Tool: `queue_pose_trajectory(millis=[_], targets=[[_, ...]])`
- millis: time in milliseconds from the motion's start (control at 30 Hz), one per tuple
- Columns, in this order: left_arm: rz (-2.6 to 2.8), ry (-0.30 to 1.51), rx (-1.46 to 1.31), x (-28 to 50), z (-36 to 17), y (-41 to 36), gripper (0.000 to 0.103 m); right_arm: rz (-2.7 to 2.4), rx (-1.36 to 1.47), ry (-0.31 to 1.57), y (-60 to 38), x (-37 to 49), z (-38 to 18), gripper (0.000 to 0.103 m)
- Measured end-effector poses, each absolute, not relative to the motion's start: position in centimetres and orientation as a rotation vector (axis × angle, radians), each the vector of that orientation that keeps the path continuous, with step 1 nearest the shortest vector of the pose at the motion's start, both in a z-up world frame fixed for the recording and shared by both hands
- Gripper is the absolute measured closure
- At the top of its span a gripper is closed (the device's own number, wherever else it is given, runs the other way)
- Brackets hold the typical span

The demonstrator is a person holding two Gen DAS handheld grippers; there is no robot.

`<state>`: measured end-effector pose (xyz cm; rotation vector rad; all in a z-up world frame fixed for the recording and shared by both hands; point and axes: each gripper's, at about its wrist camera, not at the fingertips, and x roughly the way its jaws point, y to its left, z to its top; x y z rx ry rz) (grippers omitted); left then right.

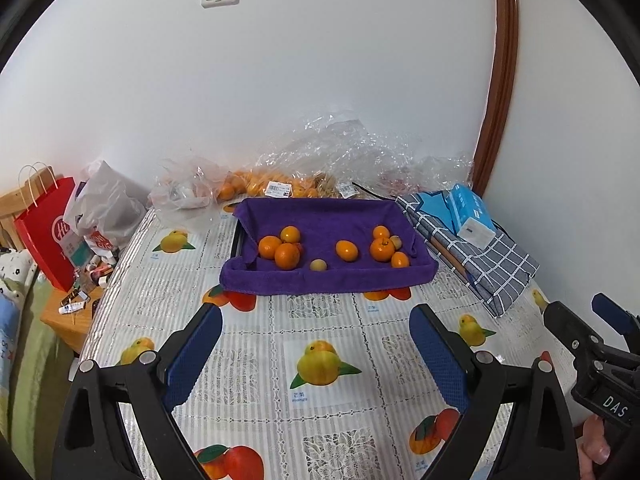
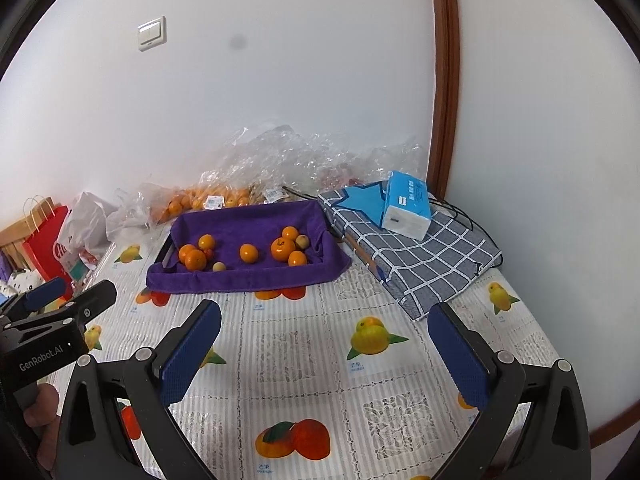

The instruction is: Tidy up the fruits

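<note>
A tray lined with a purple towel (image 1: 328, 280) (image 2: 240, 280) sits on the table toward the wall. It holds several oranges: a cluster at the left (image 1: 280, 250) (image 2: 194, 256), one in the middle (image 1: 346, 250) (image 2: 248, 253), a cluster at the right (image 1: 384, 248) (image 2: 286, 248). Two small pale round fruits (image 1: 319, 265) (image 2: 219, 267) lie among them. My left gripper (image 1: 316, 320) is open and empty, well short of the tray. My right gripper (image 2: 324, 320) is open and empty, also short of the tray; it shows at the right edge of the left wrist view (image 1: 576, 312).
The table carries a fruit-print tablecloth (image 1: 320, 360). Clear plastic bags of oranges (image 1: 260, 184) (image 2: 208, 198) lie against the wall. A checked cloth bag (image 1: 480, 256) (image 2: 420, 252) with a blue tissue pack (image 1: 472, 216) (image 2: 408, 204) lies right of the tray. A red paper bag (image 1: 48, 232) stands left.
</note>
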<state>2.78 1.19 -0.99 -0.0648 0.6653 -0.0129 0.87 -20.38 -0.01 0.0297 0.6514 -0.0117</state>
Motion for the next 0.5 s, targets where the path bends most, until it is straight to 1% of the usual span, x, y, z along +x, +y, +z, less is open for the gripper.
queue_pose_trajectory(millis=[500], targets=[[-0.003, 0.648, -0.047, 1.82, -0.37, 0.73, 0.008, -0.001, 0.022, 0.650, -20.12, -0.08, -0.14, 0.001]])
